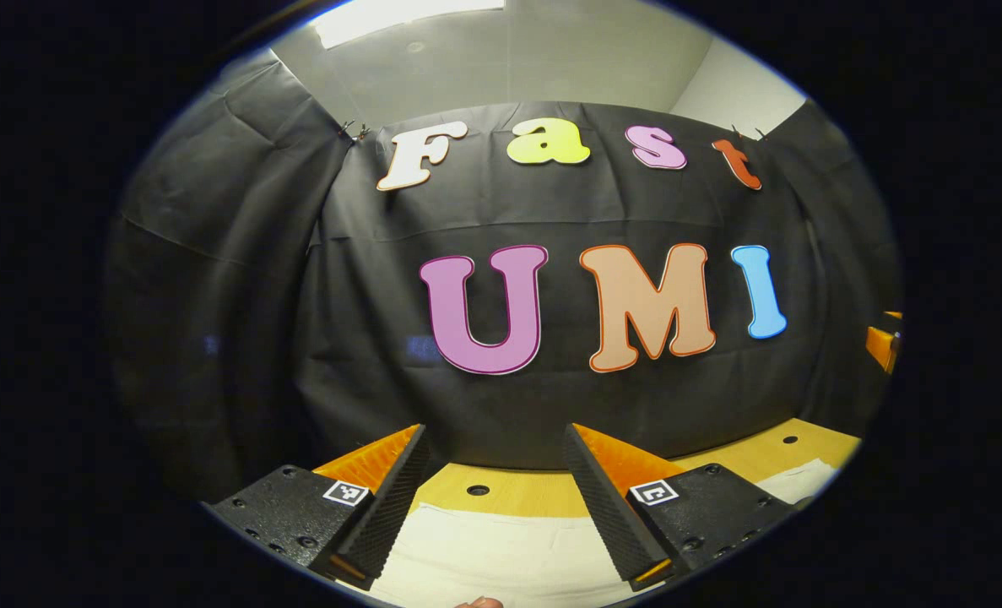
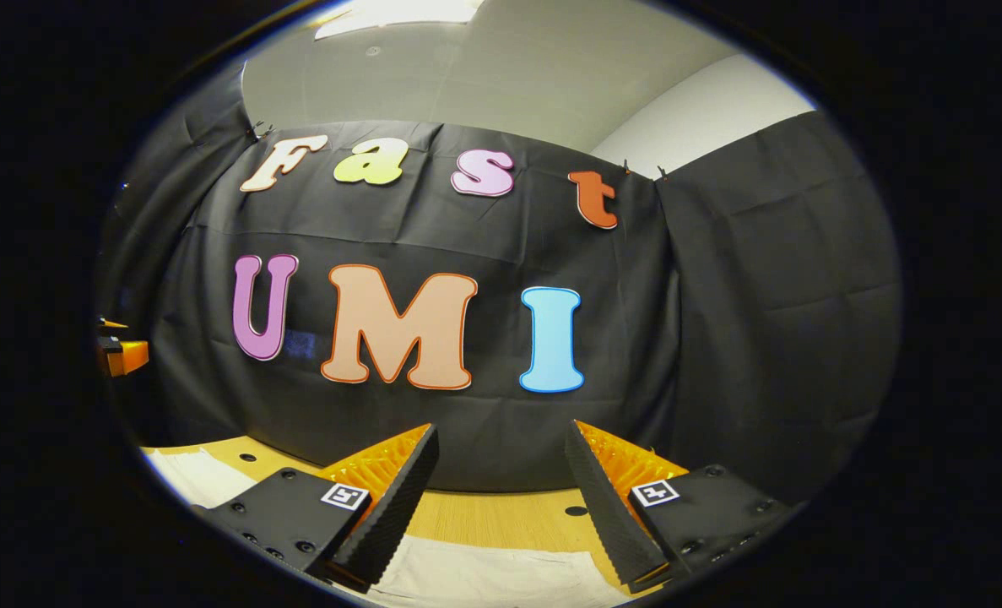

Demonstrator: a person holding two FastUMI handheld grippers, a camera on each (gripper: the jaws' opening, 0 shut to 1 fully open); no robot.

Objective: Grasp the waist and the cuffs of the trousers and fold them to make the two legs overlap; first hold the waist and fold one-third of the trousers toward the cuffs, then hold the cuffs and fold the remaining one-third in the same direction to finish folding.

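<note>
Below my left tool (image 1: 495,473), in the left gripper view, the pale trousers (image 1: 501,557) lay flat on the wooden desk (image 1: 517,492), their cloth running under and between the two fingers, which stood spread apart and pinched nothing. Another patch of the same pale cloth showed off to the right on the desk. Under my right tool (image 2: 501,473), in the right gripper view, the trousers (image 2: 501,578) likewise lay on the desk (image 2: 501,515) beneath the fingers, and a strip of them reached away to the left; that tool too was spread wide with nothing between its fingers. Beyond the cloth the desk showed bare wood with small dark holes. Farther back hung the black cloth wall (image 1: 382,380) of the booth, and above it a pale ceiling with a bright light panel (image 1: 408,17).
</note>
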